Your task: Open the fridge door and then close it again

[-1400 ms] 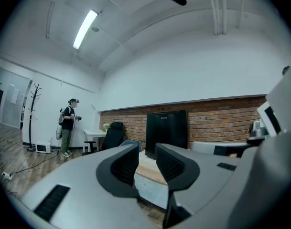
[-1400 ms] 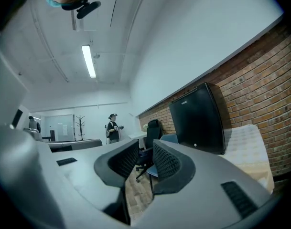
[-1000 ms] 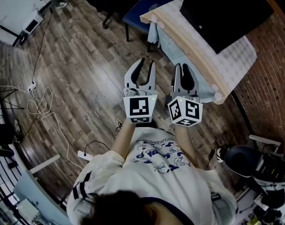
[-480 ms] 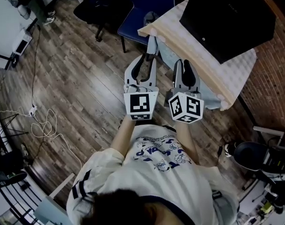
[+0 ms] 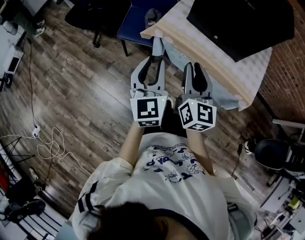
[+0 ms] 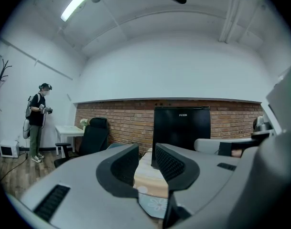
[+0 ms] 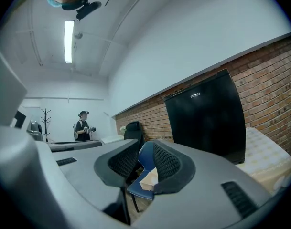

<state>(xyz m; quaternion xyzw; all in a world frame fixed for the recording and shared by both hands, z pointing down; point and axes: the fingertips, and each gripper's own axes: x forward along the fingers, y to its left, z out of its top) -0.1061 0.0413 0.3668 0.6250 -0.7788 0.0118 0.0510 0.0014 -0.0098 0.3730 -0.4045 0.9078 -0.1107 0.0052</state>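
Observation:
A black mini fridge (image 5: pixel 242 14) stands with its door shut on a low table (image 5: pixel 192 41) covered in a cream cloth, against a brick wall. I hold both grippers level, side by side, in front of my chest. My left gripper (image 5: pixel 153 61) points at the table's near edge, its jaws a little apart with nothing between them. My right gripper (image 5: pixel 194 69) reaches just over the table's edge, with a narrow empty gap between its jaws. The fridge (image 6: pixel 181 128) lies straight ahead in the left gripper view, and the fridge (image 7: pixel 207 123) is to the right in the right gripper view.
A blue chair (image 5: pixel 147 9) stands at the table's far left end, and a black office chair (image 5: pixel 87 9) is beyond it. Cables (image 5: pixel 47 139) lie on the wooden floor at left. A black stool (image 5: pixel 272 154) sits at right. Another person (image 6: pixel 38 120) stands far off.
I have stepped closer to the table, so the table and fridge now sit nearer to both grippers. The jaws of both grippers look the same.

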